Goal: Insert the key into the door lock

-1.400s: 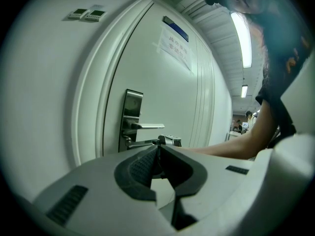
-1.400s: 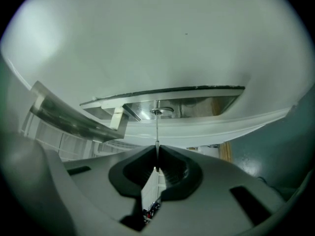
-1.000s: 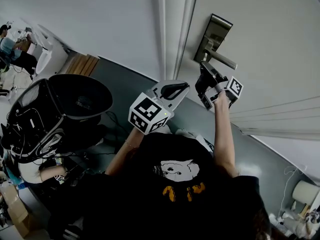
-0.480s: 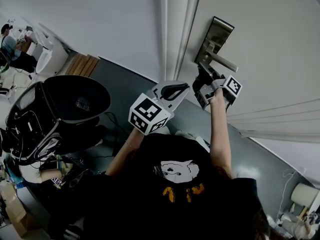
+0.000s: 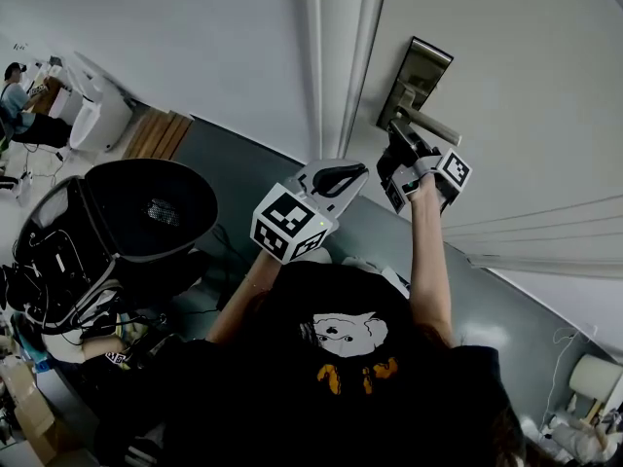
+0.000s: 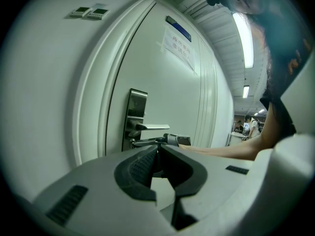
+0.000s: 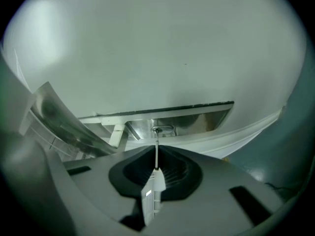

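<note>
while the right tongs [image 7: 156, 157] pinch the key [image 7: 155, 181] by its head, its tip sits right at the lock [image 7: 163, 129], just under the handle [image 5: 428, 123]. left tongs [image 6: 157, 154] are squeezed together on nothing, hanging back from the door [image 5: 526, 86].

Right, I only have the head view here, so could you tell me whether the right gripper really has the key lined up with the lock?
Observer: Yes. The right gripper holds the key edge-on between its fingers, with the blade pointing straight at the keyhole.
Operator: Is the tip at the keyhole?
Observer: The tip meets it, in the lock plate. I cannot tell how deep it sits.
Operator: And the left gripper?
Observer: The left gripper has its fingers together with nothing between them. It is held off the door, facing the lever handle.
</note>
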`<state>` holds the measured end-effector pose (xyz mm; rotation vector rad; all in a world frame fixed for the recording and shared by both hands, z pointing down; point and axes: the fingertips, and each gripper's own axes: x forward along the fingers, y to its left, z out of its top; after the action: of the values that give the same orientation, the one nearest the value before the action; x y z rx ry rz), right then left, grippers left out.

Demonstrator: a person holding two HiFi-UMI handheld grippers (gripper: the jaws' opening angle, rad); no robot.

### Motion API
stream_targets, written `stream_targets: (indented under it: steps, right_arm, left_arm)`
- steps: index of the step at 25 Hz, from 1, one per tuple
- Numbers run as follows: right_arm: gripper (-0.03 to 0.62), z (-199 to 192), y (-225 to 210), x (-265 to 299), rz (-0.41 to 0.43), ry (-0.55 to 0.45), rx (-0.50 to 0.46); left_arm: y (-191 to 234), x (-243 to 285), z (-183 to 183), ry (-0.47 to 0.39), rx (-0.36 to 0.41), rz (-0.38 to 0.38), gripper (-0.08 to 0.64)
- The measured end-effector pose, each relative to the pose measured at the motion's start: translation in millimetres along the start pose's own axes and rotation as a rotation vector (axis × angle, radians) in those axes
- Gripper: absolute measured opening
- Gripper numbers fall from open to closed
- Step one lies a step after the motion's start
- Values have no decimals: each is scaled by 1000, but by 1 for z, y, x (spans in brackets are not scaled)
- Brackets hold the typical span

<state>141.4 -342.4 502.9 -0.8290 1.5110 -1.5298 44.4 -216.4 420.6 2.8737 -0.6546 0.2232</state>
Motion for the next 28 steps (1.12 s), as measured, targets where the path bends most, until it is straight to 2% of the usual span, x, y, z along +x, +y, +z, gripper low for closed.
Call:
stream_targets:
  steps: [4, 17, 25, 28]
  right_arm:
    - [23, 6, 1, 4, 36, -36, 7]
    - [23, 13, -2, 8, 47, -49, 6]
    - [29, 7, 0, -7, 17, -91, -36]
    - [29, -2, 1, -20, 3, -90, -83]
  left_arm:
    - [5, 1, 0, 1, -2, 6, 25]
    - [15, 6, -3, 18, -15, -4, 25]
    - [14, -3, -12, 26, -28, -24, 25]
    - [13, -9, -18, 31, -33, -33, 25]
